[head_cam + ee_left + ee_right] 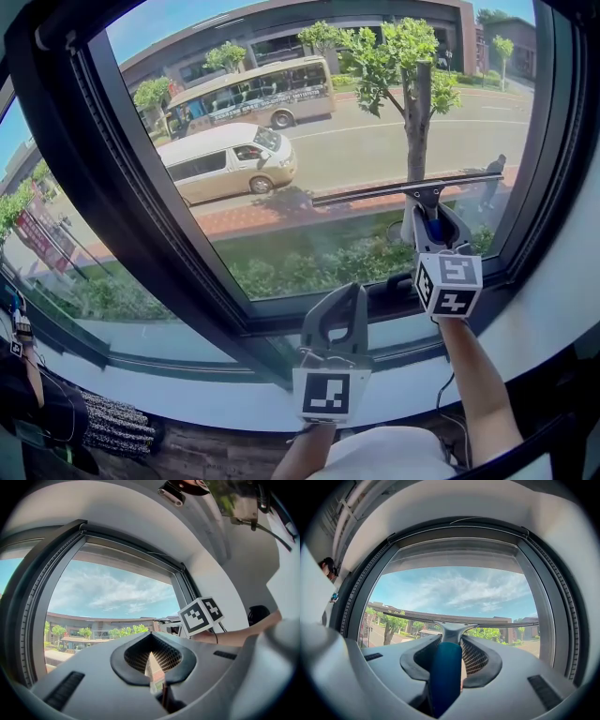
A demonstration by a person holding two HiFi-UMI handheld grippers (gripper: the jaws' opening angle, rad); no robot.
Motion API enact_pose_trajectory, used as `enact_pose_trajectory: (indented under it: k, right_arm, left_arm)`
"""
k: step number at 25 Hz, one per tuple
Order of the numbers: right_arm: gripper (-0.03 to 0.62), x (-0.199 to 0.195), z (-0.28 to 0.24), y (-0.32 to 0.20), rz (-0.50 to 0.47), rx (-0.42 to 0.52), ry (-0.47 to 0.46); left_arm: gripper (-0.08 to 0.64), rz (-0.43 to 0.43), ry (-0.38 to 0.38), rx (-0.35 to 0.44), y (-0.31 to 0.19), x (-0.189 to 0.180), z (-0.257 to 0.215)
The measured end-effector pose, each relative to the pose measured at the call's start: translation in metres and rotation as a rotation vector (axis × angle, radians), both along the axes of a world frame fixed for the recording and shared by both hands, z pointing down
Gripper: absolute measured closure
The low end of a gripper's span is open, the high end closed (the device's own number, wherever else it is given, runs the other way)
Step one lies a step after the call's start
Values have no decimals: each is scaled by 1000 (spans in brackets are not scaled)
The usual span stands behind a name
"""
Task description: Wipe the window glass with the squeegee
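Head view, nearest first: the left gripper hangs by the sill, jaws together on nothing. The right gripper is clamped on the squeegee by its blue handle. The blade lies level, seemingly against the window glass, low right. Judging from this, keep it flat with even pressure.

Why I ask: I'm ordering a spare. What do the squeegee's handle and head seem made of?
Blue rounded squeegee handle: smooth, softly shiny, likely plastic or rubbery grip. Grey forked head: dull metallic gleam, probably metal, possibly painted plastic. Long thin dark blade strip: likely a rubber edge in a rail, too thin to tell.
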State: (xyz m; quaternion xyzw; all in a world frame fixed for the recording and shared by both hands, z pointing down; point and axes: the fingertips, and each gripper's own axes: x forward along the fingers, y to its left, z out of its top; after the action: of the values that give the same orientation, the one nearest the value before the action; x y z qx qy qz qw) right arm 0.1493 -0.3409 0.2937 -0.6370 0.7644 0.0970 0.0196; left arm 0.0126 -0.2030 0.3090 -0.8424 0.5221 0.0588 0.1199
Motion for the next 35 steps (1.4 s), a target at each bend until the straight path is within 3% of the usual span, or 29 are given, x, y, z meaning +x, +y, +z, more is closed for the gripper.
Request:
enact_pose_trajectory:
  k: [35]
  right_arm:
    - [465,1,115,2,-3,-228,-8]
  left_arm:
    - [557,-15,-1,-44,-7,-7,17]
